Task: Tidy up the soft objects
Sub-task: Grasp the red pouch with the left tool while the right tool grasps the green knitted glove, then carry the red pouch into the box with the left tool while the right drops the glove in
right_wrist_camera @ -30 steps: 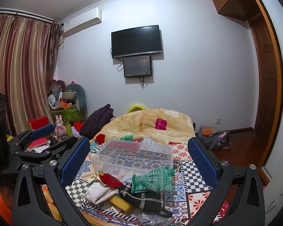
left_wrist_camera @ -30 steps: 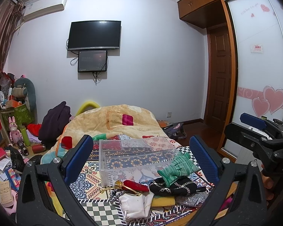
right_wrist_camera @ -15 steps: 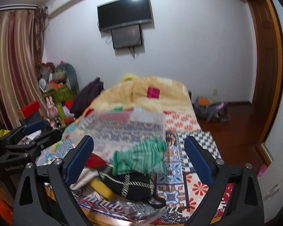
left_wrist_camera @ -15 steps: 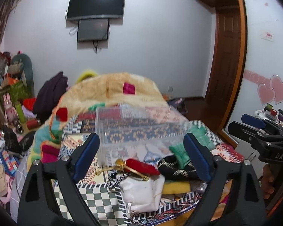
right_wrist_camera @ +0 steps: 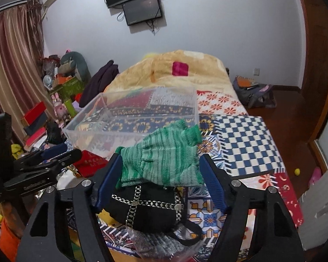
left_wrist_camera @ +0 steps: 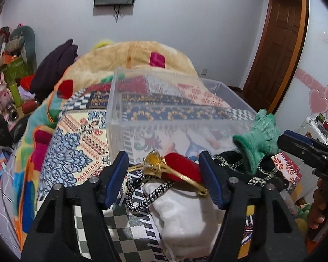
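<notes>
A pile of soft things lies at the near end of the bed. In the left wrist view my left gripper (left_wrist_camera: 165, 174) is open around a red pouch with a gold tassel (left_wrist_camera: 179, 169), above a white cloth bag (left_wrist_camera: 181, 214). In the right wrist view my right gripper (right_wrist_camera: 160, 174) is open around a green knitted glove (right_wrist_camera: 161, 157) that lies on a black bag with silver trim (right_wrist_camera: 146, 207). The glove also shows in the left wrist view (left_wrist_camera: 258, 135). A clear plastic box (left_wrist_camera: 170, 109) stands empty just behind the pile.
A patterned quilt (right_wrist_camera: 240, 137) covers the bed, with a yellow blanket (right_wrist_camera: 175, 69) heaped at its far end. Clutter and toys (right_wrist_camera: 61, 87) stand at the left by the curtain. A bag (right_wrist_camera: 253, 89) lies on the wooden floor at the right.
Both grippers have come down and forward to the pile. The left now brackets the red pouch and the right brackets the green glove. Both sets of jaws have narrowed somewhat.
</notes>
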The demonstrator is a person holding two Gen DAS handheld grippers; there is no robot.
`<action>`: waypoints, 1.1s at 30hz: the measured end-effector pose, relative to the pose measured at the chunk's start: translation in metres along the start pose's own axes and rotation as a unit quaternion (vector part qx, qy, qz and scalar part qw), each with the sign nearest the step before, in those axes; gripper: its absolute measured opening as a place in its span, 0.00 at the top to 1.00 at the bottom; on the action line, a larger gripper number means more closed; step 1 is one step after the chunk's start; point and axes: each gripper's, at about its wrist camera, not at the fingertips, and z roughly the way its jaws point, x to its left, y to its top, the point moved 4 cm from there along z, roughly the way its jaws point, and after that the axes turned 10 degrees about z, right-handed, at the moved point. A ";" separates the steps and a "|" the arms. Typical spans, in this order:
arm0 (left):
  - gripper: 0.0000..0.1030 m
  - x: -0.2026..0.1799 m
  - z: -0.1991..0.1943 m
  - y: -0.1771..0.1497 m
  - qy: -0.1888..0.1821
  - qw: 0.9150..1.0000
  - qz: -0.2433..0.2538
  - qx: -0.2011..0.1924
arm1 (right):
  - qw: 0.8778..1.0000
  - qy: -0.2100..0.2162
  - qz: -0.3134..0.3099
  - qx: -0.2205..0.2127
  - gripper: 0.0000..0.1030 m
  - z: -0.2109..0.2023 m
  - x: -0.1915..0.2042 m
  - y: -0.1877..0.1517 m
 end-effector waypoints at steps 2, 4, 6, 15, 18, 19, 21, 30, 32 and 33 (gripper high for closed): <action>0.44 0.001 0.004 -0.002 -0.005 1.000 -0.005 0.004 | 1.000 -0.003 -0.005 0.009 0.37 0.007 0.002 -0.002; 0.49 0.001 0.006 -0.004 -0.010 1.000 -0.010 0.007 | 1.000 -0.008 -0.010 0.018 0.41 0.013 0.003 -0.004; 0.54 0.000 0.007 -0.006 -0.015 1.000 -0.012 0.011 | 1.000 -0.009 -0.011 0.027 0.47 0.019 0.003 -0.004; 0.77 0.000 0.012 -0.010 -0.029 0.999 -0.014 0.016 | 0.999 -0.018 -0.009 0.035 0.69 0.027 0.000 -0.006; 0.84 -0.003 0.007 -0.008 -0.028 1.000 -0.008 0.009 | 0.999 -0.019 -0.014 0.028 0.82 0.023 0.001 -0.004; 0.86 -0.004 0.005 -0.007 -0.029 1.000 -0.007 0.007 | 0.999 -0.017 -0.014 0.026 0.85 0.022 0.002 -0.004; 0.88 -0.005 -0.003 -0.004 -0.035 0.999 -0.011 -0.001 | 1.000 -0.015 -0.014 0.019 0.89 0.017 0.002 -0.002; 0.89 -0.004 -0.053 0.020 -0.027 0.997 -0.008 -0.067 | 0.999 0.001 -0.023 -0.029 0.95 -0.014 0.014 0.009; 0.89 -0.001 -0.062 0.027 -0.024 0.996 -0.009 -0.081 | 0.999 0.004 -0.026 -0.039 0.95 -0.020 0.018 0.012; 0.89 0.000 -0.067 0.029 -0.022 0.996 -0.010 -0.087 | 0.999 0.005 -0.028 -0.044 0.95 -0.024 0.021 0.014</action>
